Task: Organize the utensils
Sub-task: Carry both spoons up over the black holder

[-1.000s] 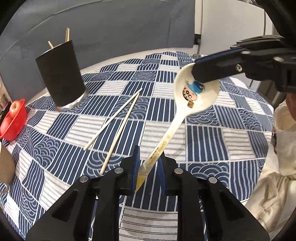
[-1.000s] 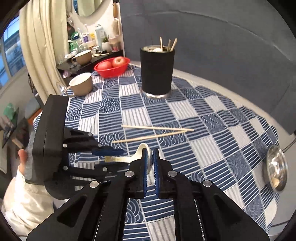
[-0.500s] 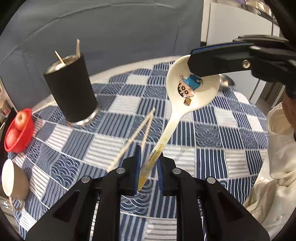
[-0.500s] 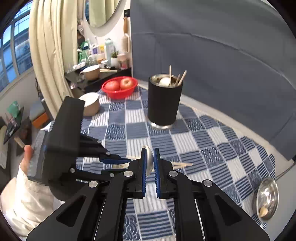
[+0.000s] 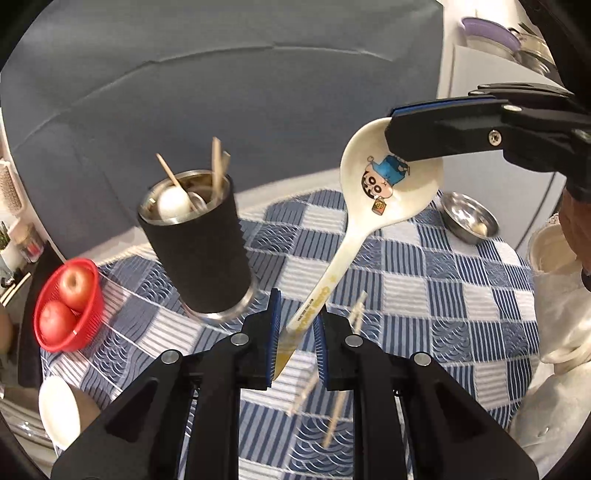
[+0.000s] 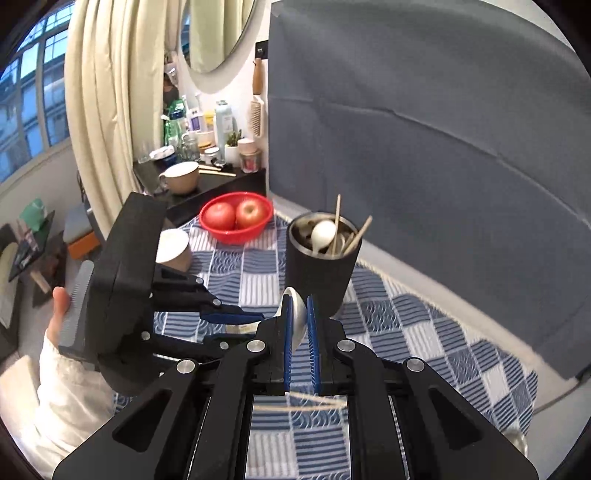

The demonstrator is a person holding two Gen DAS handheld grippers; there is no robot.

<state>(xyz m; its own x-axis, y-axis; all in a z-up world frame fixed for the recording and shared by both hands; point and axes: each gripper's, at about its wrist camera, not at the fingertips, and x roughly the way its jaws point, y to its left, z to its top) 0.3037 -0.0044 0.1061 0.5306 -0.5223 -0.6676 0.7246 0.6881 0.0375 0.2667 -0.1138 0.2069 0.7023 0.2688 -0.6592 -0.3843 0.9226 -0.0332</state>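
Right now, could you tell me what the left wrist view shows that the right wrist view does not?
Only the left wrist view shows the cartoon print inside the spoon bowl, the spoon's handle between the left gripper fingers, and the small steel bowl. Only the right wrist view shows the window, curtain, round mirror and cluttered side shelf. Both show the black utensil cup with chopsticks and a white spoon inside, the red basket with two apples, the checked tablecloth, and the right gripper clamped on the spoon's bowl rim.

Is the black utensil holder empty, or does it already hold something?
Not empty. The black utensil holder already contains a white spoon and wooden chopsticks sticking out above its rim.
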